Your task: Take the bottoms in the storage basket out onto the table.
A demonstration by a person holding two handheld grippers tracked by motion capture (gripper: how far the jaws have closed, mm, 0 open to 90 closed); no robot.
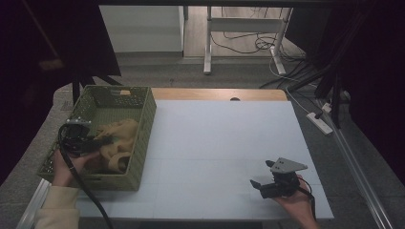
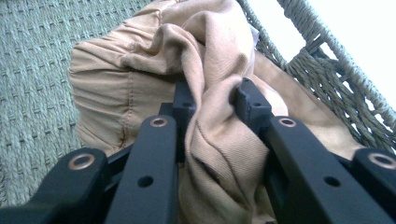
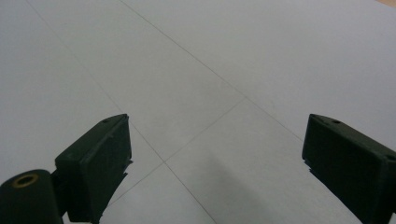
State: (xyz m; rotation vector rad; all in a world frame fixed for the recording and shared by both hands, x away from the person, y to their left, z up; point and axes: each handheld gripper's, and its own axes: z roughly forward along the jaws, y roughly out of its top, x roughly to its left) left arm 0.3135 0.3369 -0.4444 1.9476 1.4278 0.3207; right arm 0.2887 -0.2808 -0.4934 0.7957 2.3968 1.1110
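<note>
A green woven basket [image 1: 143,125] sits at the desk's [image 1: 224,143] left edge, holding a crumpled tan garment [image 2: 205,74]. The left gripper [image 2: 212,100] reaches into it — jaws pinching a fold of the cloth. Near the front right corner, the right gripper [image 1: 264,183] hovers over bare desk — jaws wide, empty.

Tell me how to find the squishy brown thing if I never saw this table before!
Look at the white table, then at the green woven basket on its left edge. Inside lies a crumpled tan cloth, pinched by the left gripper. It is the basket's one soft, sandy-coloured thing.
</note>
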